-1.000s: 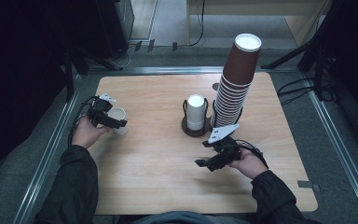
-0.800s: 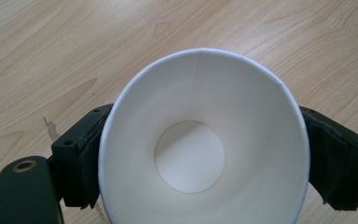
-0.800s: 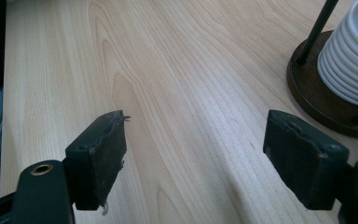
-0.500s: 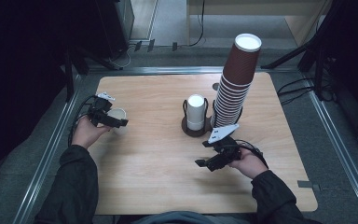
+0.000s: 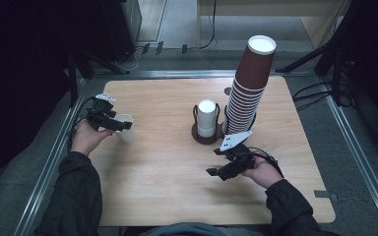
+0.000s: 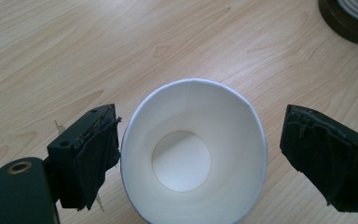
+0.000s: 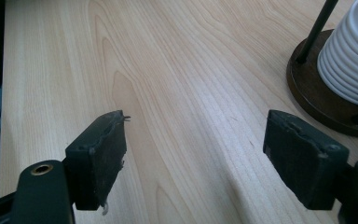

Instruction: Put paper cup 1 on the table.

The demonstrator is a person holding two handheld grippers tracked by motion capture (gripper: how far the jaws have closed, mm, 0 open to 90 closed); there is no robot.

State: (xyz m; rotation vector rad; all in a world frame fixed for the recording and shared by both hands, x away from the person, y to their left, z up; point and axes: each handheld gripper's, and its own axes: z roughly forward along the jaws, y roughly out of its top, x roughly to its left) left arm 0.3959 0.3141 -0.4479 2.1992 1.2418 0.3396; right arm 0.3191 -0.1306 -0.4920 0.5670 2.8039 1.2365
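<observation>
My left gripper looks down into the white paper cup, and the frame's lower edge cuts off the cup's near rim. Its outer wall and foot are hidden beneath the mouth. Whether my left pad touches the rim, I can't tell. Top right, the dark round wooden holder base is clipped by the corner. From my right gripper, the stack of white cups runs off the right edge.
</observation>
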